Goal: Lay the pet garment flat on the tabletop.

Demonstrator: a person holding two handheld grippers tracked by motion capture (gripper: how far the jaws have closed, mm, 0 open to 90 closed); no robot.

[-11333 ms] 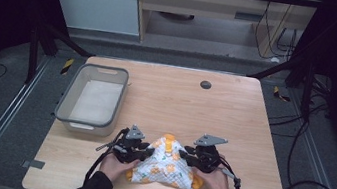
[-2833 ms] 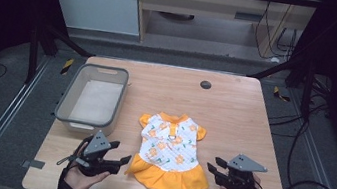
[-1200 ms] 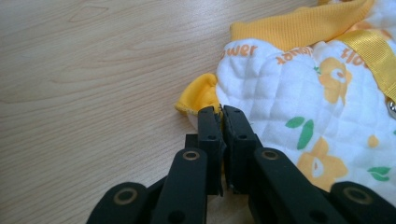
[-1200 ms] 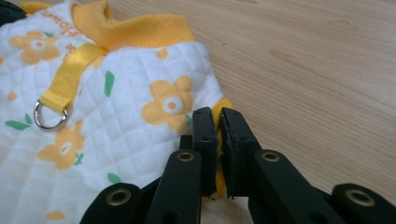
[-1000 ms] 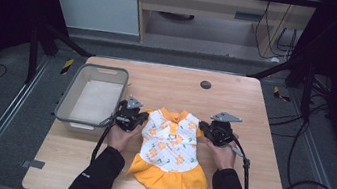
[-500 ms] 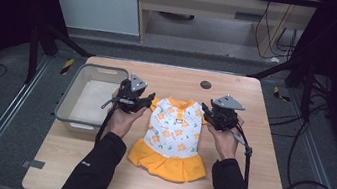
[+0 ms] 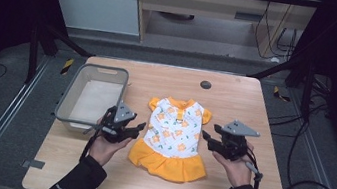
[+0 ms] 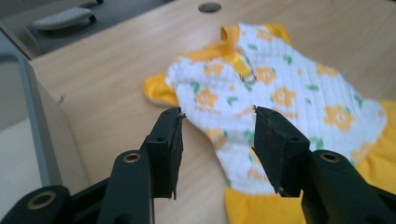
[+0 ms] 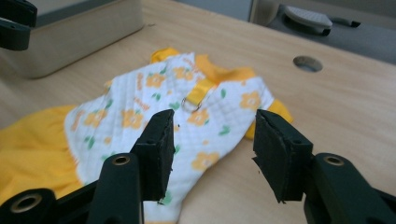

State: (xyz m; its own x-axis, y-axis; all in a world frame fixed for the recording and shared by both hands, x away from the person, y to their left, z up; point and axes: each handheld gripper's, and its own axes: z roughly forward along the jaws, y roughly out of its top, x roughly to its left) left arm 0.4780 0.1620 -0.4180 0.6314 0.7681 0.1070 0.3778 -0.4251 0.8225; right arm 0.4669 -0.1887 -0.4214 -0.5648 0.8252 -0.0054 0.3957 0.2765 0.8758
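The dress (image 7: 174,135), at the centre of the high view, has a white quilted body printed with orange flowers, small green leaves and faint orange lettering. Its collar, sleeve edges and centre strap are orange-yellow, and the skirt at the lower centre is plain orange-yellow. A small silver ring (image 9: 189,105) sits on the strap. The table (image 7: 255,112) is pale wood with a light grain and a dark round hole (image 7: 205,85) at upper centre. The bin (image 7: 68,100), left of centre, is grey with a whitish floor. Both grippers (image 7: 141,127) (image 7: 204,136) are black, with grey top plates.
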